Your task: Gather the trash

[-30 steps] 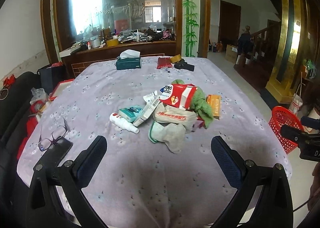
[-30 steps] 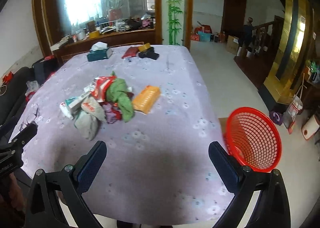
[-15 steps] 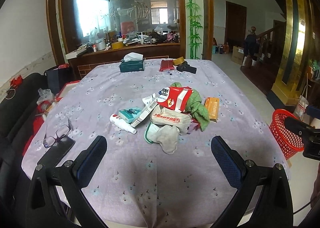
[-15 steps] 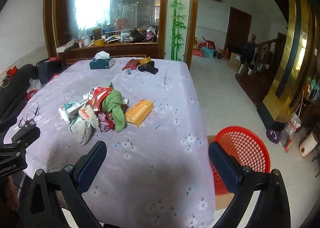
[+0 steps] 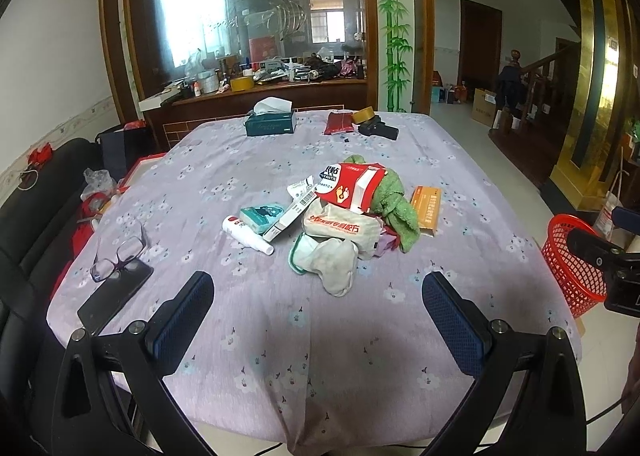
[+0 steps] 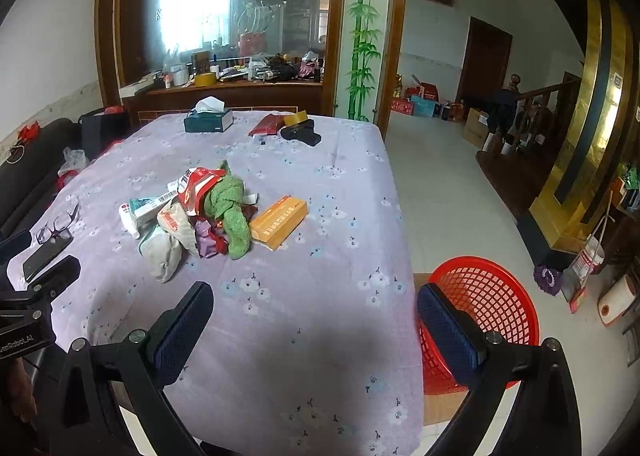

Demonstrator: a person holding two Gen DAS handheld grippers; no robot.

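While we hover: both grippers spread, empty
Trash pile [image 5: 340,215]: ahead on desk [image 5: 320,356]
Basket [image 6: 480,312]: nearest our right gripper [image 6: 316,324]
Left gripper [image 5: 318,316]: faces pile

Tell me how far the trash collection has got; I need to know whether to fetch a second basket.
Nothing looks collected yet: the red basket beside the table shows no trash inside. Nothing is in hand either: the left gripper and right gripper are both open above the near table edge. All of it is left: the pile mid-table, including the orange box, green cloth and white bottle.
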